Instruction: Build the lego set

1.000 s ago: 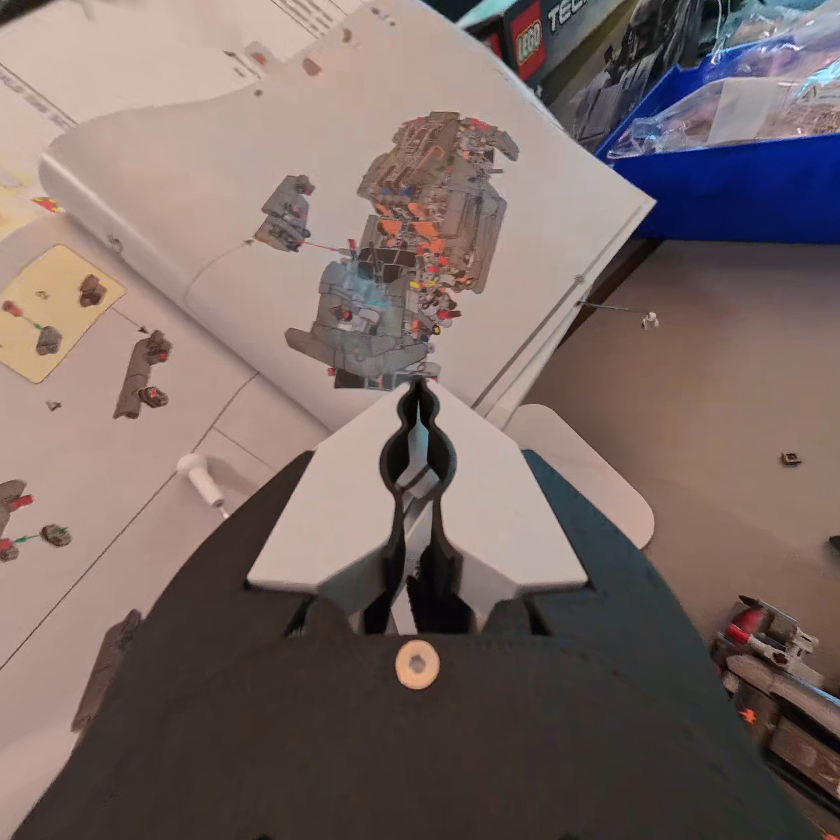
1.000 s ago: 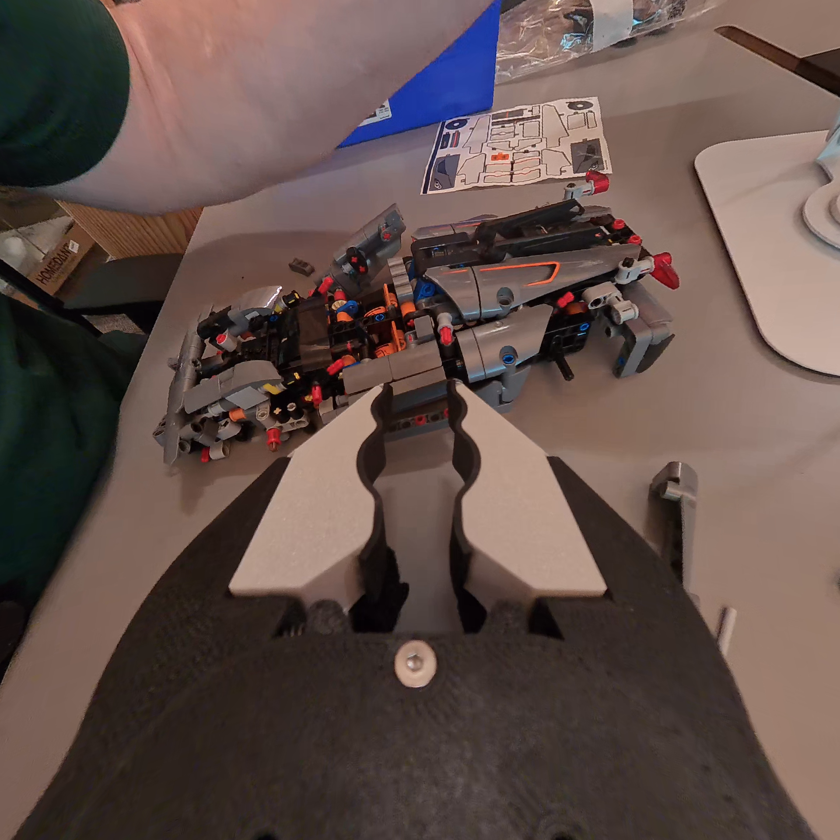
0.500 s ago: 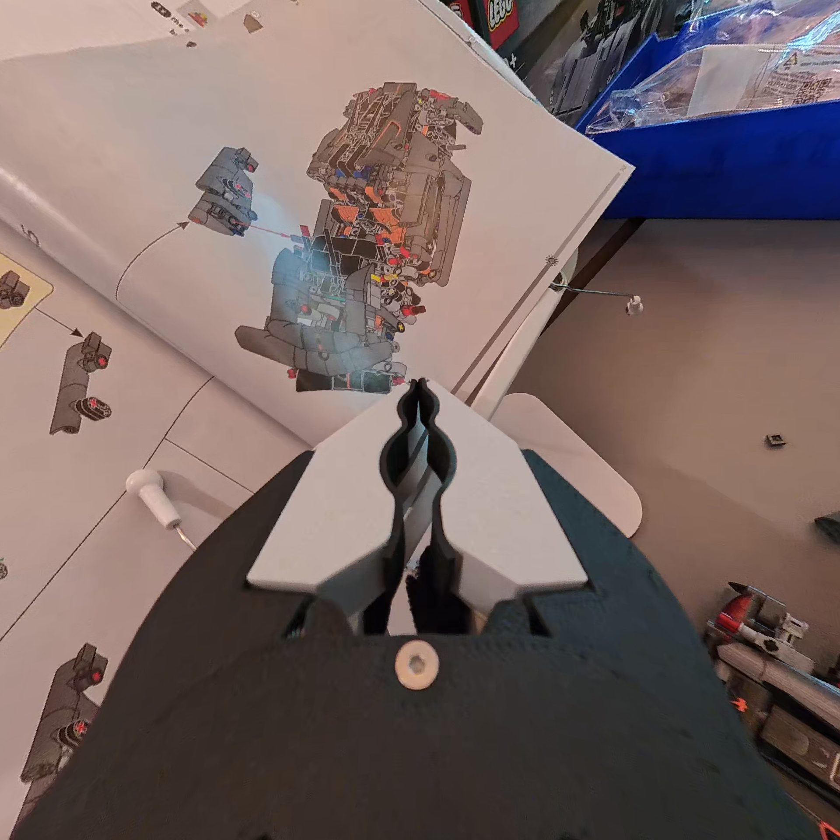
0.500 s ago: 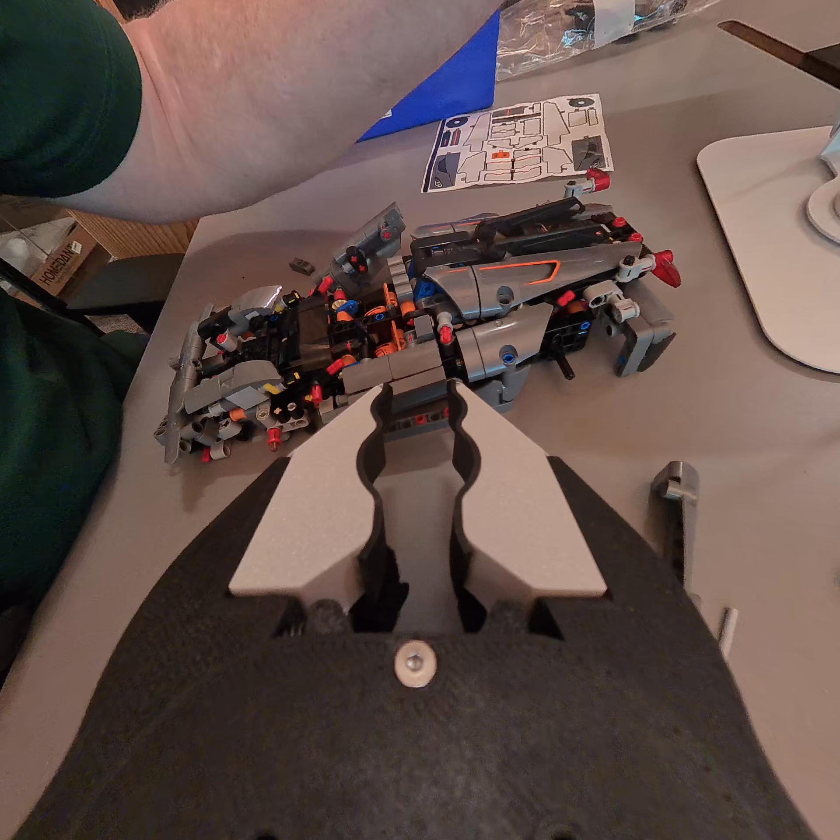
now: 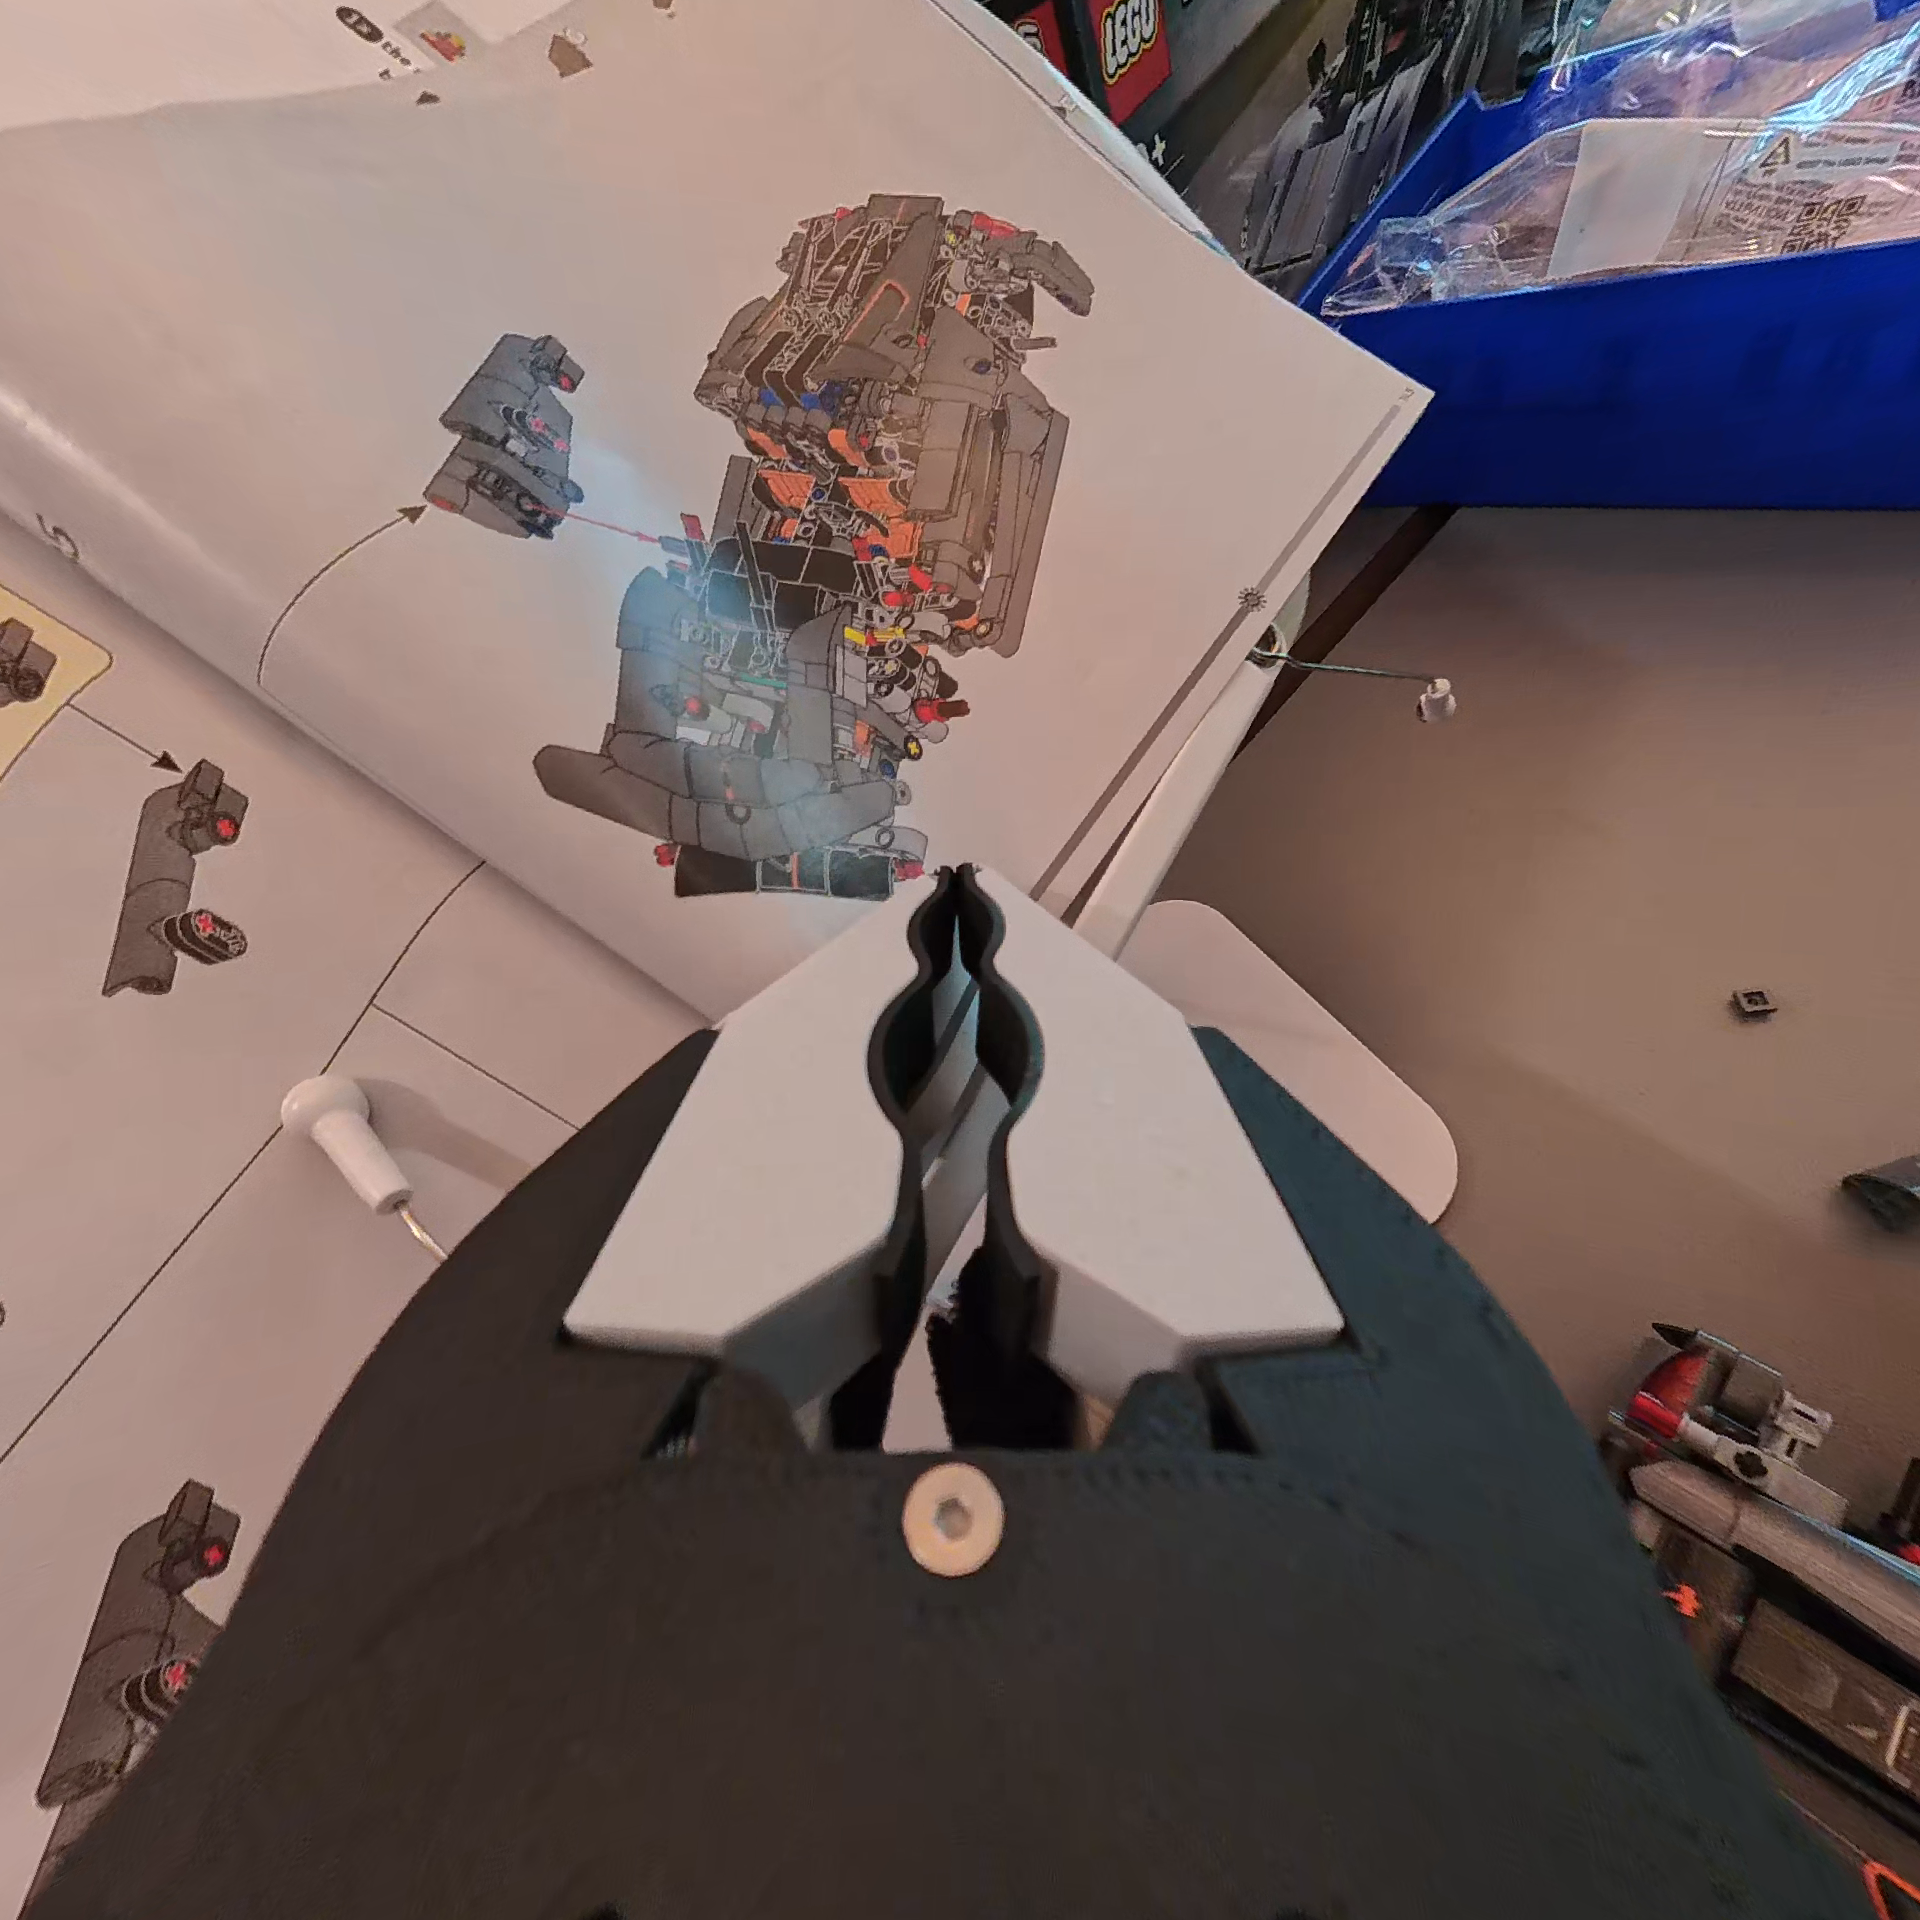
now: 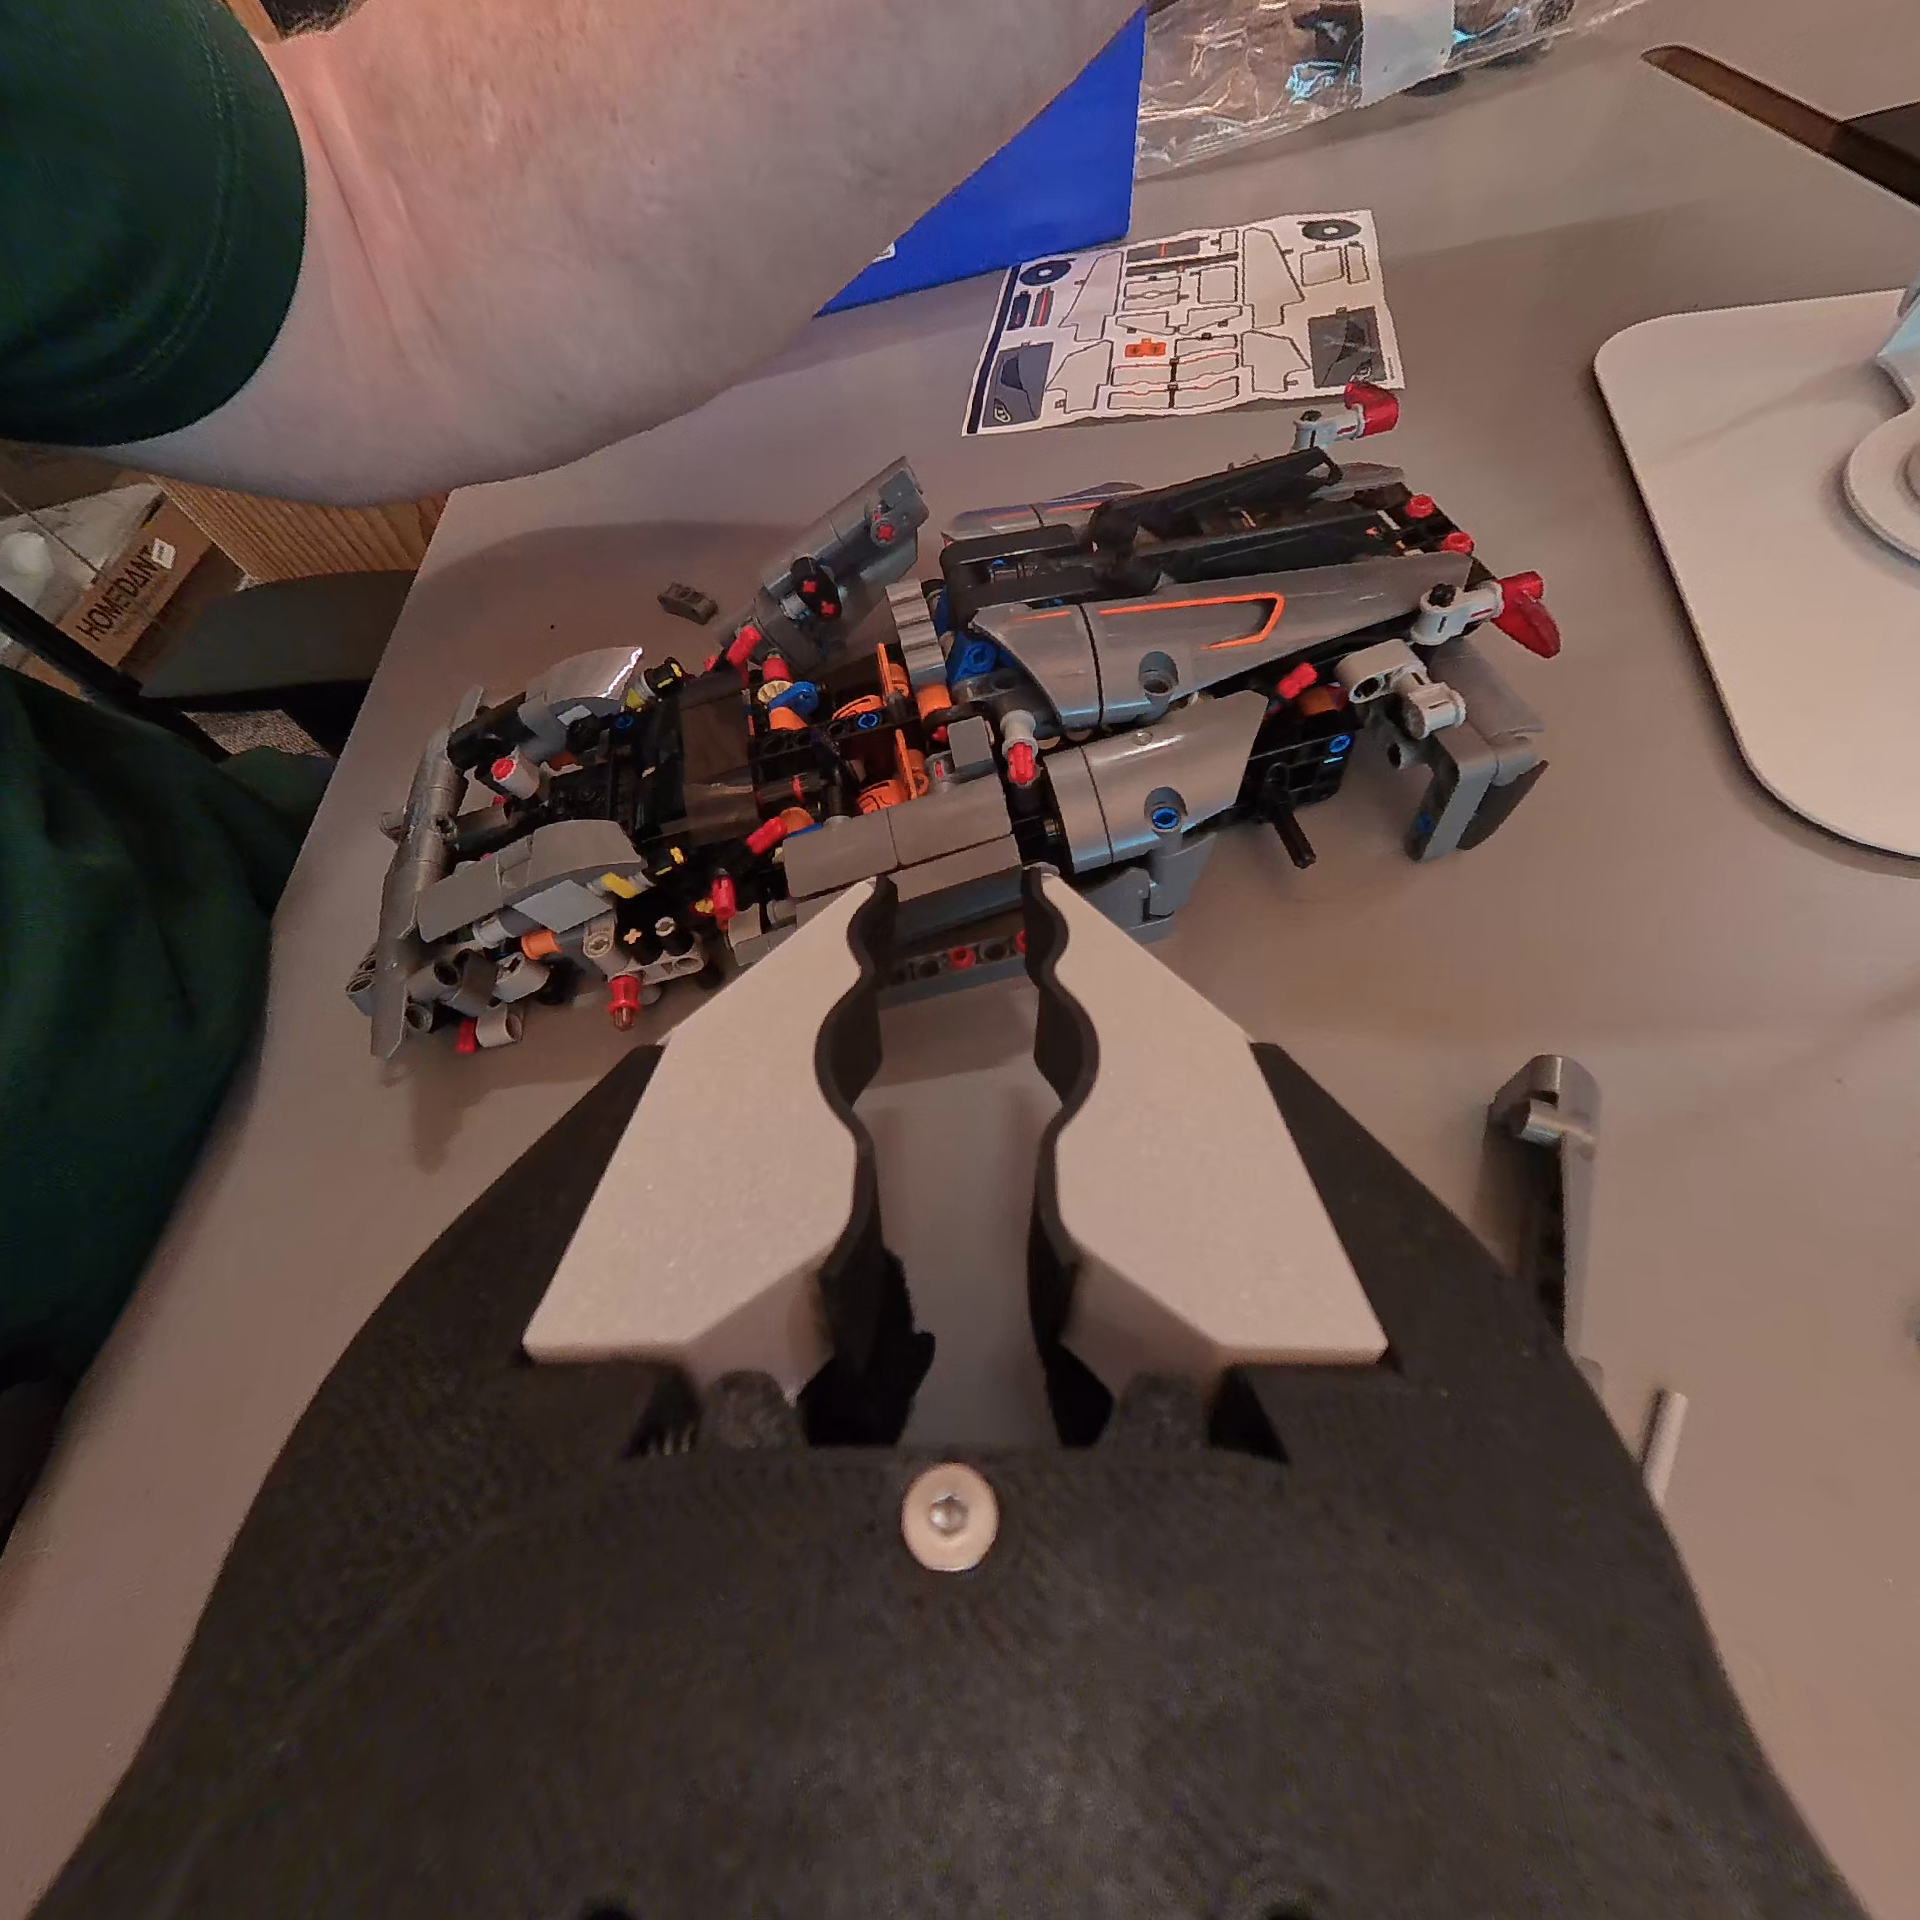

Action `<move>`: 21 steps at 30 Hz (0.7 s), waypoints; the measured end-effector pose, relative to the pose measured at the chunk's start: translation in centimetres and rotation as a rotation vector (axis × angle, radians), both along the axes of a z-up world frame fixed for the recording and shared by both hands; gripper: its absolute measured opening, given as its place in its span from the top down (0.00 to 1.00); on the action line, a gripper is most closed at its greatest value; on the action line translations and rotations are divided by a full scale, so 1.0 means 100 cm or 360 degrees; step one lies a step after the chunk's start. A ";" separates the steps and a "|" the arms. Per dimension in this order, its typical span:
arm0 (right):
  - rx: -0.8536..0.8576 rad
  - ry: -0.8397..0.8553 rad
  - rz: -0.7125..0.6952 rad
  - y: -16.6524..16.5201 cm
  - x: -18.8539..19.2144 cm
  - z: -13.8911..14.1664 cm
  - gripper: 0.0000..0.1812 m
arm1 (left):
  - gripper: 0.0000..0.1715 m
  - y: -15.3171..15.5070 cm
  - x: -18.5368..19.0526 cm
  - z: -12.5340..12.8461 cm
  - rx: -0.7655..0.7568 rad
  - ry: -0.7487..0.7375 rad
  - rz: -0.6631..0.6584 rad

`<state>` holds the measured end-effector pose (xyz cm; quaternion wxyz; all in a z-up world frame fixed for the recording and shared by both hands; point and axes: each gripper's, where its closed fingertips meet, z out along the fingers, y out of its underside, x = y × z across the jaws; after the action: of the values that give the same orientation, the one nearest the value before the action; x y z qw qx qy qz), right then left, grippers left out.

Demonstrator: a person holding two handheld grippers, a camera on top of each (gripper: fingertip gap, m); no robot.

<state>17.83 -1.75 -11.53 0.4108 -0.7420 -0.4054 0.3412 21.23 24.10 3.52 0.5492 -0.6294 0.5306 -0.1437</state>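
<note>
A partly built grey, black and orange lego car [image 6: 1101,665] lies lengthwise on the grey table [image 6: 1299,1039]. A grey panel sub-assembly [image 6: 842,561] leans against its far side. My right gripper [image 6: 956,894] is open and empty, its tips just in front of the car's near side. My left gripper [image 5: 958,875] is shut with nothing visibly held, its tips at the lower edge of the open instruction booklet [image 5: 644,343] on a white stand [image 5: 1299,1049]. The car's end shows at the lower right of the left wrist view [image 5: 1766,1507].
A person's arm [image 6: 540,260] reaches across above the car's left end. A sticker sheet [image 6: 1184,322], a blue bin [image 5: 1662,395] with plastic bags, and the stand's base [image 6: 1766,582] lie behind. A grey beam [image 6: 1548,1153] and small dark pieces [image 6: 688,601] lie loose. About 30 cm separates my left fingertips from my right.
My left gripper has shifted a little along the booklet, so the printed car picture sits farther left and higher. The right gripper has hardly moved.
</note>
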 end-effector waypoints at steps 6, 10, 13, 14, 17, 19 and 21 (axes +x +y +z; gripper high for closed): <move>0.0002 0.0000 -0.0001 0.000 0.000 0.000 0.88 | 1.00 0.000 0.000 0.000 -0.0012 -0.0005 -0.0009; 0.0004 -0.0002 -0.0001 0.000 0.000 0.000 0.88 | 1.00 0.000 0.000 0.000 -0.0019 -0.0003 -0.0008; 0.0006 -0.0003 0.0000 0.000 0.000 0.000 0.88 | 1.00 0.000 0.000 0.000 -0.0024 -0.0004 -0.0009; 0.0007 -0.0004 0.0000 0.000 0.000 0.000 0.88 | 1.00 0.000 0.000 0.000 -0.0023 -0.0004 -0.0010; 0.0007 -0.0005 0.0000 0.000 0.000 0.000 0.88 | 1.00 0.000 0.000 0.000 -0.0031 -0.0003 -0.0011; 0.0007 -0.0007 0.0001 0.000 0.000 0.000 0.88 | 1.00 0.000 0.000 0.000 -0.0033 -0.0003 -0.0013; 0.0008 -0.0009 0.0001 0.000 0.000 0.000 0.88 | 1.00 0.000 0.000 0.000 -0.0034 -0.0002 -0.0013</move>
<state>17.82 -1.77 -11.58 0.4116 -0.7417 -0.4076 0.3382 21.21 24.11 3.47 0.5422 -0.6330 0.5313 -0.1520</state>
